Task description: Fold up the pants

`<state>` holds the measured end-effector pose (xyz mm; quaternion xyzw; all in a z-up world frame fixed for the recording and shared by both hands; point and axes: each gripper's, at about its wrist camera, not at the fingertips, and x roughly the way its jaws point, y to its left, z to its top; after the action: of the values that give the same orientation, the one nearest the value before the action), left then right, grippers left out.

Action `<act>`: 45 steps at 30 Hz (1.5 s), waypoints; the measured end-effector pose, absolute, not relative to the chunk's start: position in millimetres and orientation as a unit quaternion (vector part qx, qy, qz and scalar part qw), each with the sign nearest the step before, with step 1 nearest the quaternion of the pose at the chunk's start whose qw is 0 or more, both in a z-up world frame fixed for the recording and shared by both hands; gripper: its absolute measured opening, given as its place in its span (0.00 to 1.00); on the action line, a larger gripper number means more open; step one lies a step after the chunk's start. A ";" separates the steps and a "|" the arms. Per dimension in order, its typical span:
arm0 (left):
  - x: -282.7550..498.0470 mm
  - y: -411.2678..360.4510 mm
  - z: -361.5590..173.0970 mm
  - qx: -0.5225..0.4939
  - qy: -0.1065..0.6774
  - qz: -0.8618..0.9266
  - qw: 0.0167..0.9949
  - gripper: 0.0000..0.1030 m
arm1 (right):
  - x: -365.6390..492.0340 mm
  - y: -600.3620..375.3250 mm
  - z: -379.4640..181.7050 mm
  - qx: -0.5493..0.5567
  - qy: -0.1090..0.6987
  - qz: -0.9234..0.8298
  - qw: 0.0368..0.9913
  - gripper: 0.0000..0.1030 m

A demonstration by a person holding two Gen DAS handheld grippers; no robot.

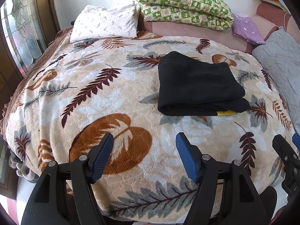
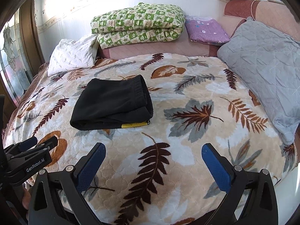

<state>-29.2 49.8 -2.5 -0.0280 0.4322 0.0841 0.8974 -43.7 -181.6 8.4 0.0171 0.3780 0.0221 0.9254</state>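
leaf-print blanket (image 1: 116,101) covers the bed; left gripper (image 1: 144,155) hovers wide and empty above its near edge, black pants (image 1: 198,86) lie folded mid-blanket ahead, right gripper (image 2: 153,161) likewise spread wide, holding nothing.

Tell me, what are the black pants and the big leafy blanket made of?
The black pants look like soft, matte fleece or knit: no shine, thick rounded folds, a gathered waistband. The leafy blanket looks like plush fleece, with fuzzy pile and puffy embossed bumps. The exact fibre cannot be told.
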 end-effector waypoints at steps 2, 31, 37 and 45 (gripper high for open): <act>-29.8 50.9 -1.9 -0.030 0.431 0.086 0.898 0.67 | -44.0 -183.4 7.6 0.019 0.374 0.018 0.927 1.00; -23.0 50.2 -7.4 -0.031 0.438 0.090 0.894 0.67 | -35.2 -180.7 -11.8 0.008 0.387 0.013 0.922 1.00; -18.1 59.9 -8.8 -0.023 0.438 0.106 0.892 0.67 | -34.6 -180.6 -11.7 0.000 0.389 0.010 0.921 1.00; -10.5 76.9 -9.3 -0.036 0.444 0.119 0.887 0.67 | -29.4 -171.7 -7.8 -0.021 0.385 0.014 0.923 1.00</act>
<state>-10.5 76.9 -9.3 -0.0355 0.4439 0.1193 0.8874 -29.4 -171.7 -7.8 -0.0210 0.3852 0.0137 0.9225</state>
